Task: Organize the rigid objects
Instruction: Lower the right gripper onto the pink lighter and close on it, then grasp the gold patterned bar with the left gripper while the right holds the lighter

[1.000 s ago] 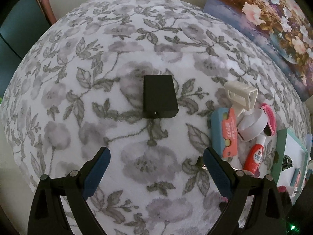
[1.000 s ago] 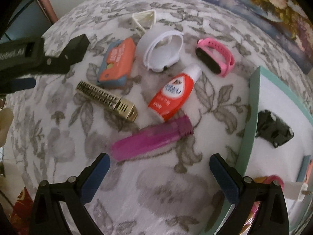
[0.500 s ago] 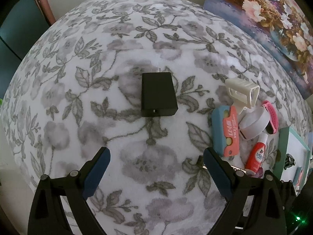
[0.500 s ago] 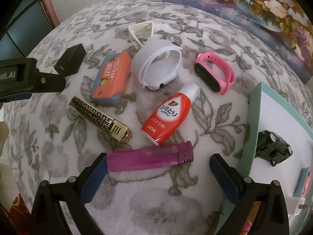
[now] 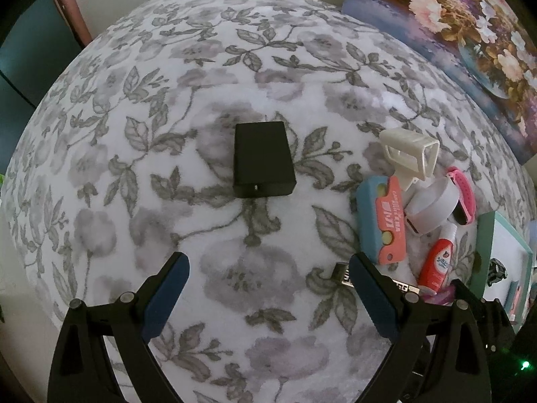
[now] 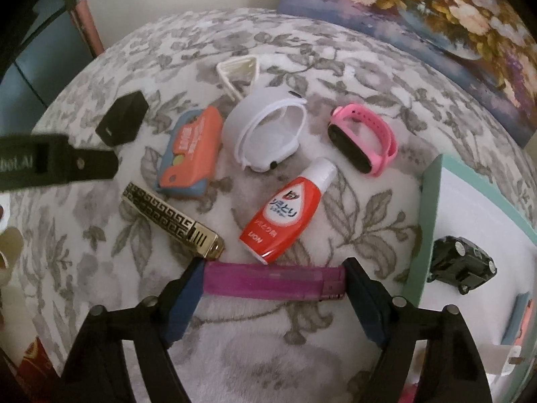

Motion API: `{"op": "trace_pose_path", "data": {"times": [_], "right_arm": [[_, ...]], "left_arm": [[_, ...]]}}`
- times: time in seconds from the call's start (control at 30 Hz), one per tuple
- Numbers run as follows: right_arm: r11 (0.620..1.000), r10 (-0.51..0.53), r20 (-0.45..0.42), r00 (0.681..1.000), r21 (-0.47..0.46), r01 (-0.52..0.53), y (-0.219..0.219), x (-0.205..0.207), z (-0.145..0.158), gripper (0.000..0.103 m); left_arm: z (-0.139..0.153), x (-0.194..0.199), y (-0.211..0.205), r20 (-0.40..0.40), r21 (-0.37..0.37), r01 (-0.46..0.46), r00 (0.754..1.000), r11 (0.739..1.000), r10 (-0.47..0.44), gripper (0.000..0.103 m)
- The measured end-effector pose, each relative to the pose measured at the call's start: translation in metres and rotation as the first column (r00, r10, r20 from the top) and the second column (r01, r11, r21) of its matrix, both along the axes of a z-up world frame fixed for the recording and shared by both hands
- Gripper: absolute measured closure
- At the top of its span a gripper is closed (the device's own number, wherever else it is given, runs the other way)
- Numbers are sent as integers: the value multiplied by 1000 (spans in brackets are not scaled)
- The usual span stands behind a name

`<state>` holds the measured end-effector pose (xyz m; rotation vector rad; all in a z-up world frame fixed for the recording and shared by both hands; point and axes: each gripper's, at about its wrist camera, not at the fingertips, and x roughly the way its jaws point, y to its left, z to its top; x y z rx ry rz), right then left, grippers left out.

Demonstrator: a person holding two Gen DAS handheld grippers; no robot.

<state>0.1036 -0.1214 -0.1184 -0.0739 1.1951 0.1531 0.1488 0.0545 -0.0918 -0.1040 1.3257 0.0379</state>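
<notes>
A purple lighter [image 6: 268, 280] lies crosswise on the flowered cloth, and my right gripper [image 6: 273, 275] is closing on it lengthwise, a blue pad against each end. Just beyond it lie a red and white bottle [image 6: 285, 215], a gold patterned lighter [image 6: 171, 225], an orange and blue case [image 6: 191, 151], a white band [image 6: 268, 134] and a pink watch band [image 6: 362, 141]. My left gripper [image 5: 268, 268] hangs open over bare cloth, with a black charger block [image 5: 263, 164] lying ahead of it, apart from the fingers.
A teal-rimmed tray [image 6: 426, 218] at the right holds a black toy car [image 6: 463, 265] and small items. A white plastic clip [image 6: 238, 70] lies at the back. A flower painting [image 6: 419, 6] leans behind the table. The left gripper's arm [image 6: 50, 164] reaches in from the left.
My right gripper moved up to the purple lighter and its jaws narrowed from wide open until the pads met the lighter's ends. The left gripper stayed put.
</notes>
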Motion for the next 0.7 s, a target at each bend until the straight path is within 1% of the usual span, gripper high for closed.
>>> {"op": "trace_pose_path", "data": {"times": [0.03, 0.17, 0.3, 0.37, 0.57, 0.7], "right_arm": [[1000, 0, 1, 1000, 7, 0, -1, 0, 0, 20], [1000, 20, 5, 1000, -17, -20, 2, -1, 0, 20], [1000, 21, 6, 1000, 3, -21, 0, -3, 2, 20], [1000, 20, 7, 1000, 13, -21, 1, -9, 3, 20], [999, 12, 49, 999, 36, -13, -1, -24, 29, 20], [999, -27, 81, 996, 44, 23, -14, -35, 47, 20]], "left_arm": [[0, 0, -1, -1, -2, 2, 1000, 1000, -2, 7], [0, 1, -3, -3, -1, 4, 1000, 1000, -4, 7], [2, -1, -5, 4, 3, 8, 1000, 1000, -8, 7], [2, -2, -7, 3, -10, 10, 1000, 1000, -10, 7], [2, -3, -13, -4, -32, 26, 1000, 999, -27, 7], [2, -2, -26, 0, -56, 54, 999, 997, -54, 7]]}}
